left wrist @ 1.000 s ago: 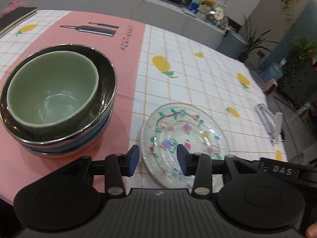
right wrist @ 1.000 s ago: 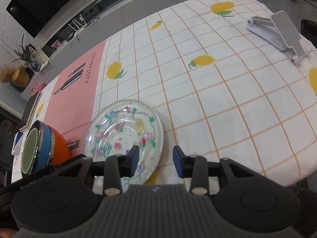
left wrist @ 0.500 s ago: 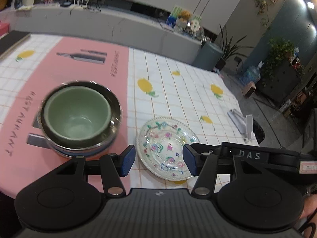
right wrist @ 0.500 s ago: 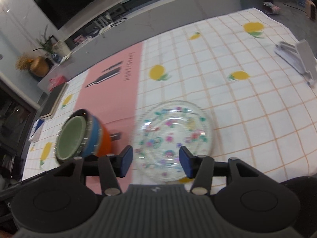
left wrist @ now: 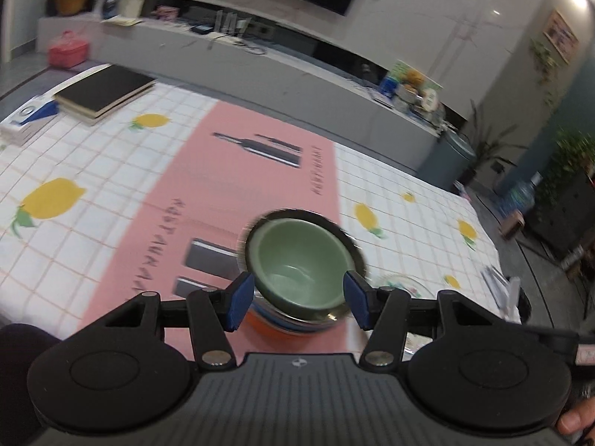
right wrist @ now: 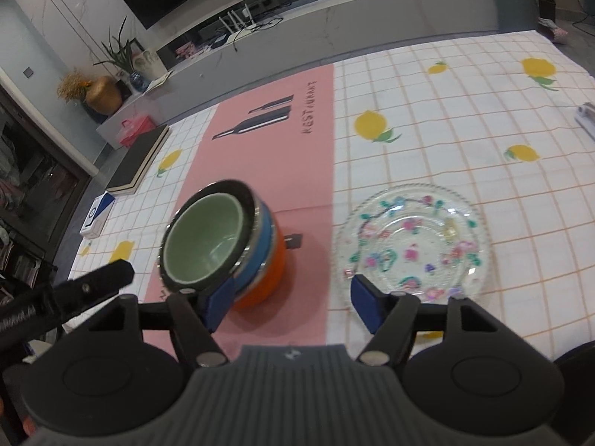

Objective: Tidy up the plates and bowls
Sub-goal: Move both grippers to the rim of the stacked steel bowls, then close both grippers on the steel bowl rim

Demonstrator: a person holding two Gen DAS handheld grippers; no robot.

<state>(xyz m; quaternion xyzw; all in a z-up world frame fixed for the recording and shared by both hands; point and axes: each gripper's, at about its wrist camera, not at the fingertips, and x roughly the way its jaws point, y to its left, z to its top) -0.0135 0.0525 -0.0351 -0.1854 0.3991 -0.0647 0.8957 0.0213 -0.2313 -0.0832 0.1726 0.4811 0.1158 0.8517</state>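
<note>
A green bowl (left wrist: 297, 260) sits nested in a stack of metal, blue and orange bowls (right wrist: 260, 256) on the pink strip of the tablecloth. To the right of the stack lies a clear glass plate (right wrist: 412, 245) with a flower pattern; only its edge (left wrist: 401, 282) shows in the left wrist view. My left gripper (left wrist: 299, 303) hovers open above and in front of the stack, touching nothing. My right gripper (right wrist: 293, 304) hangs over the cloth between stack and plate; its jaws are opening with nothing between them. A left finger (right wrist: 93, 282) shows at the picture's left.
A black book (left wrist: 104, 93) and a white and blue box (left wrist: 26, 119) lie at the far left of the table. A white folding stand (right wrist: 587, 119) sits near the right edge. A low grey counter runs behind the table.
Both grippers have risen and drawn back from the glass plate, and their jaws have widened. The left view has swung onto the bowl stack; the right view now takes in both stack and plate.
</note>
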